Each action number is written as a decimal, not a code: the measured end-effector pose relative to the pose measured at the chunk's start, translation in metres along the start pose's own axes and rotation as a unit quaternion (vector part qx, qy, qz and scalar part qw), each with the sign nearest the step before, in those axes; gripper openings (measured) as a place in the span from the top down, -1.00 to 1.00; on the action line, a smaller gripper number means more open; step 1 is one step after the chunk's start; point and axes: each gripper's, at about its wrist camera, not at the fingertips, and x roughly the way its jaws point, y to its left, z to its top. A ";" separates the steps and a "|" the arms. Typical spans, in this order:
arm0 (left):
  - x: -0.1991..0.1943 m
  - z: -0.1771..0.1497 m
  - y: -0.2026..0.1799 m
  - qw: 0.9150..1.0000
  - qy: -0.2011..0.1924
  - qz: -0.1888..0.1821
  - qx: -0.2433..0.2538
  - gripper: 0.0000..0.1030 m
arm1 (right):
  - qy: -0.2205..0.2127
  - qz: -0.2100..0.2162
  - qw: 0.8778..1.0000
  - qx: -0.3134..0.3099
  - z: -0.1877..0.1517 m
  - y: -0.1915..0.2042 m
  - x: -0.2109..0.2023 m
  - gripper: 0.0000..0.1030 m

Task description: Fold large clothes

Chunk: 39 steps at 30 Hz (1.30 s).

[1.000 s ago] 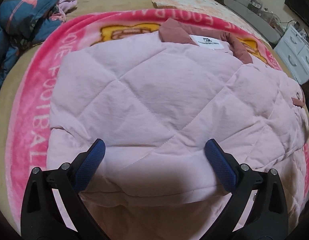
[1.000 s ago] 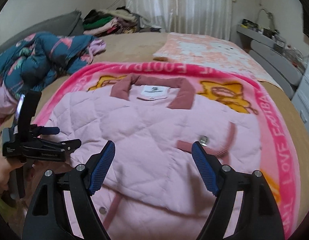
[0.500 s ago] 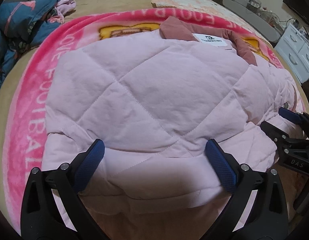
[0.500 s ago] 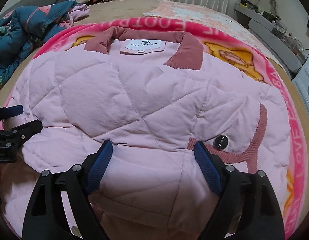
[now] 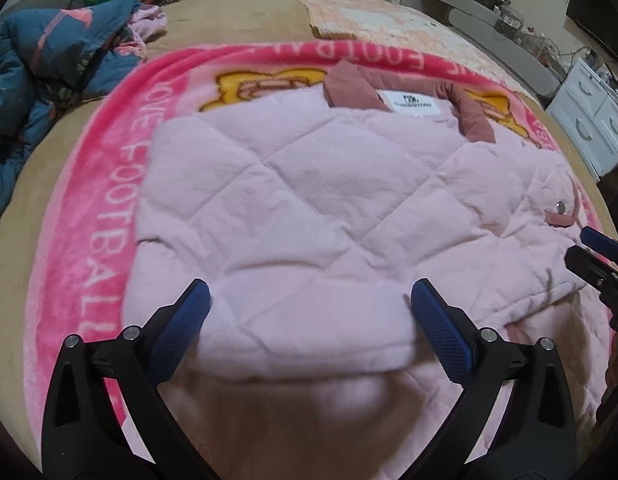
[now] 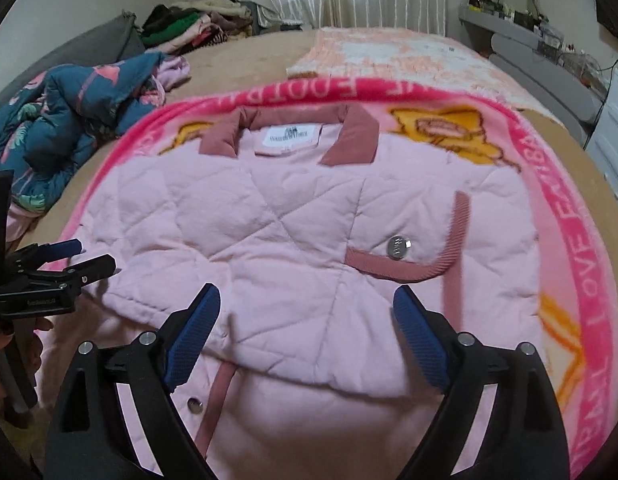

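A pale pink quilted jacket (image 6: 293,240) with a dusty-rose corduroy collar (image 6: 351,136) lies folded on a bright pink fleece blanket (image 5: 93,216) spread over a tan bed (image 5: 237,20). At far left a crumpled dark blue floral padded coat (image 6: 69,116) is cut off by the frame edge, and a stack of folded clothes (image 6: 193,24) behind it is too small to sort out. The blanket's white lettering curves out of sight under the jacket; "FOOTBALL" reads along its left border in the left wrist view, "LOVE" along its right border in the right wrist view. The white neck label (image 6: 293,135) carries small print too blurred to read. The left claw (image 5: 309,312) stands wide over the jacket's near fold, its blue pads (image 5: 181,328) clear of the fabric. The right claw (image 6: 307,320) stands wide too, its jaws having just been opening, with nothing pinched between them. A silver snap button (image 6: 397,246) sits on a rose-trimmed flap (image 6: 409,264) to the right. White drawers (image 5: 589,120) at far right are partly cropped. The jacket's near hem falls into blurred shadow beneath both claws.
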 end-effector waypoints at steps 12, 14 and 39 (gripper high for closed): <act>-0.081 -0.005 -0.008 0.998 -0.057 0.007 -0.004 -0.84 | -0.039 0.019 0.999 0.020 -0.004 -0.002 -0.067 -0.77; -0.094 -0.008 -0.011 0.998 -0.068 0.010 -0.001 -0.84 | -0.048 0.024 0.998 0.023 -0.005 -0.001 -0.080 -0.77; -0.201 -0.050 -0.034 0.989 -0.146 -0.008 0.018 -0.84 | -0.148 0.033 0.988 -0.008 -0.037 0.023 -0.206 -0.91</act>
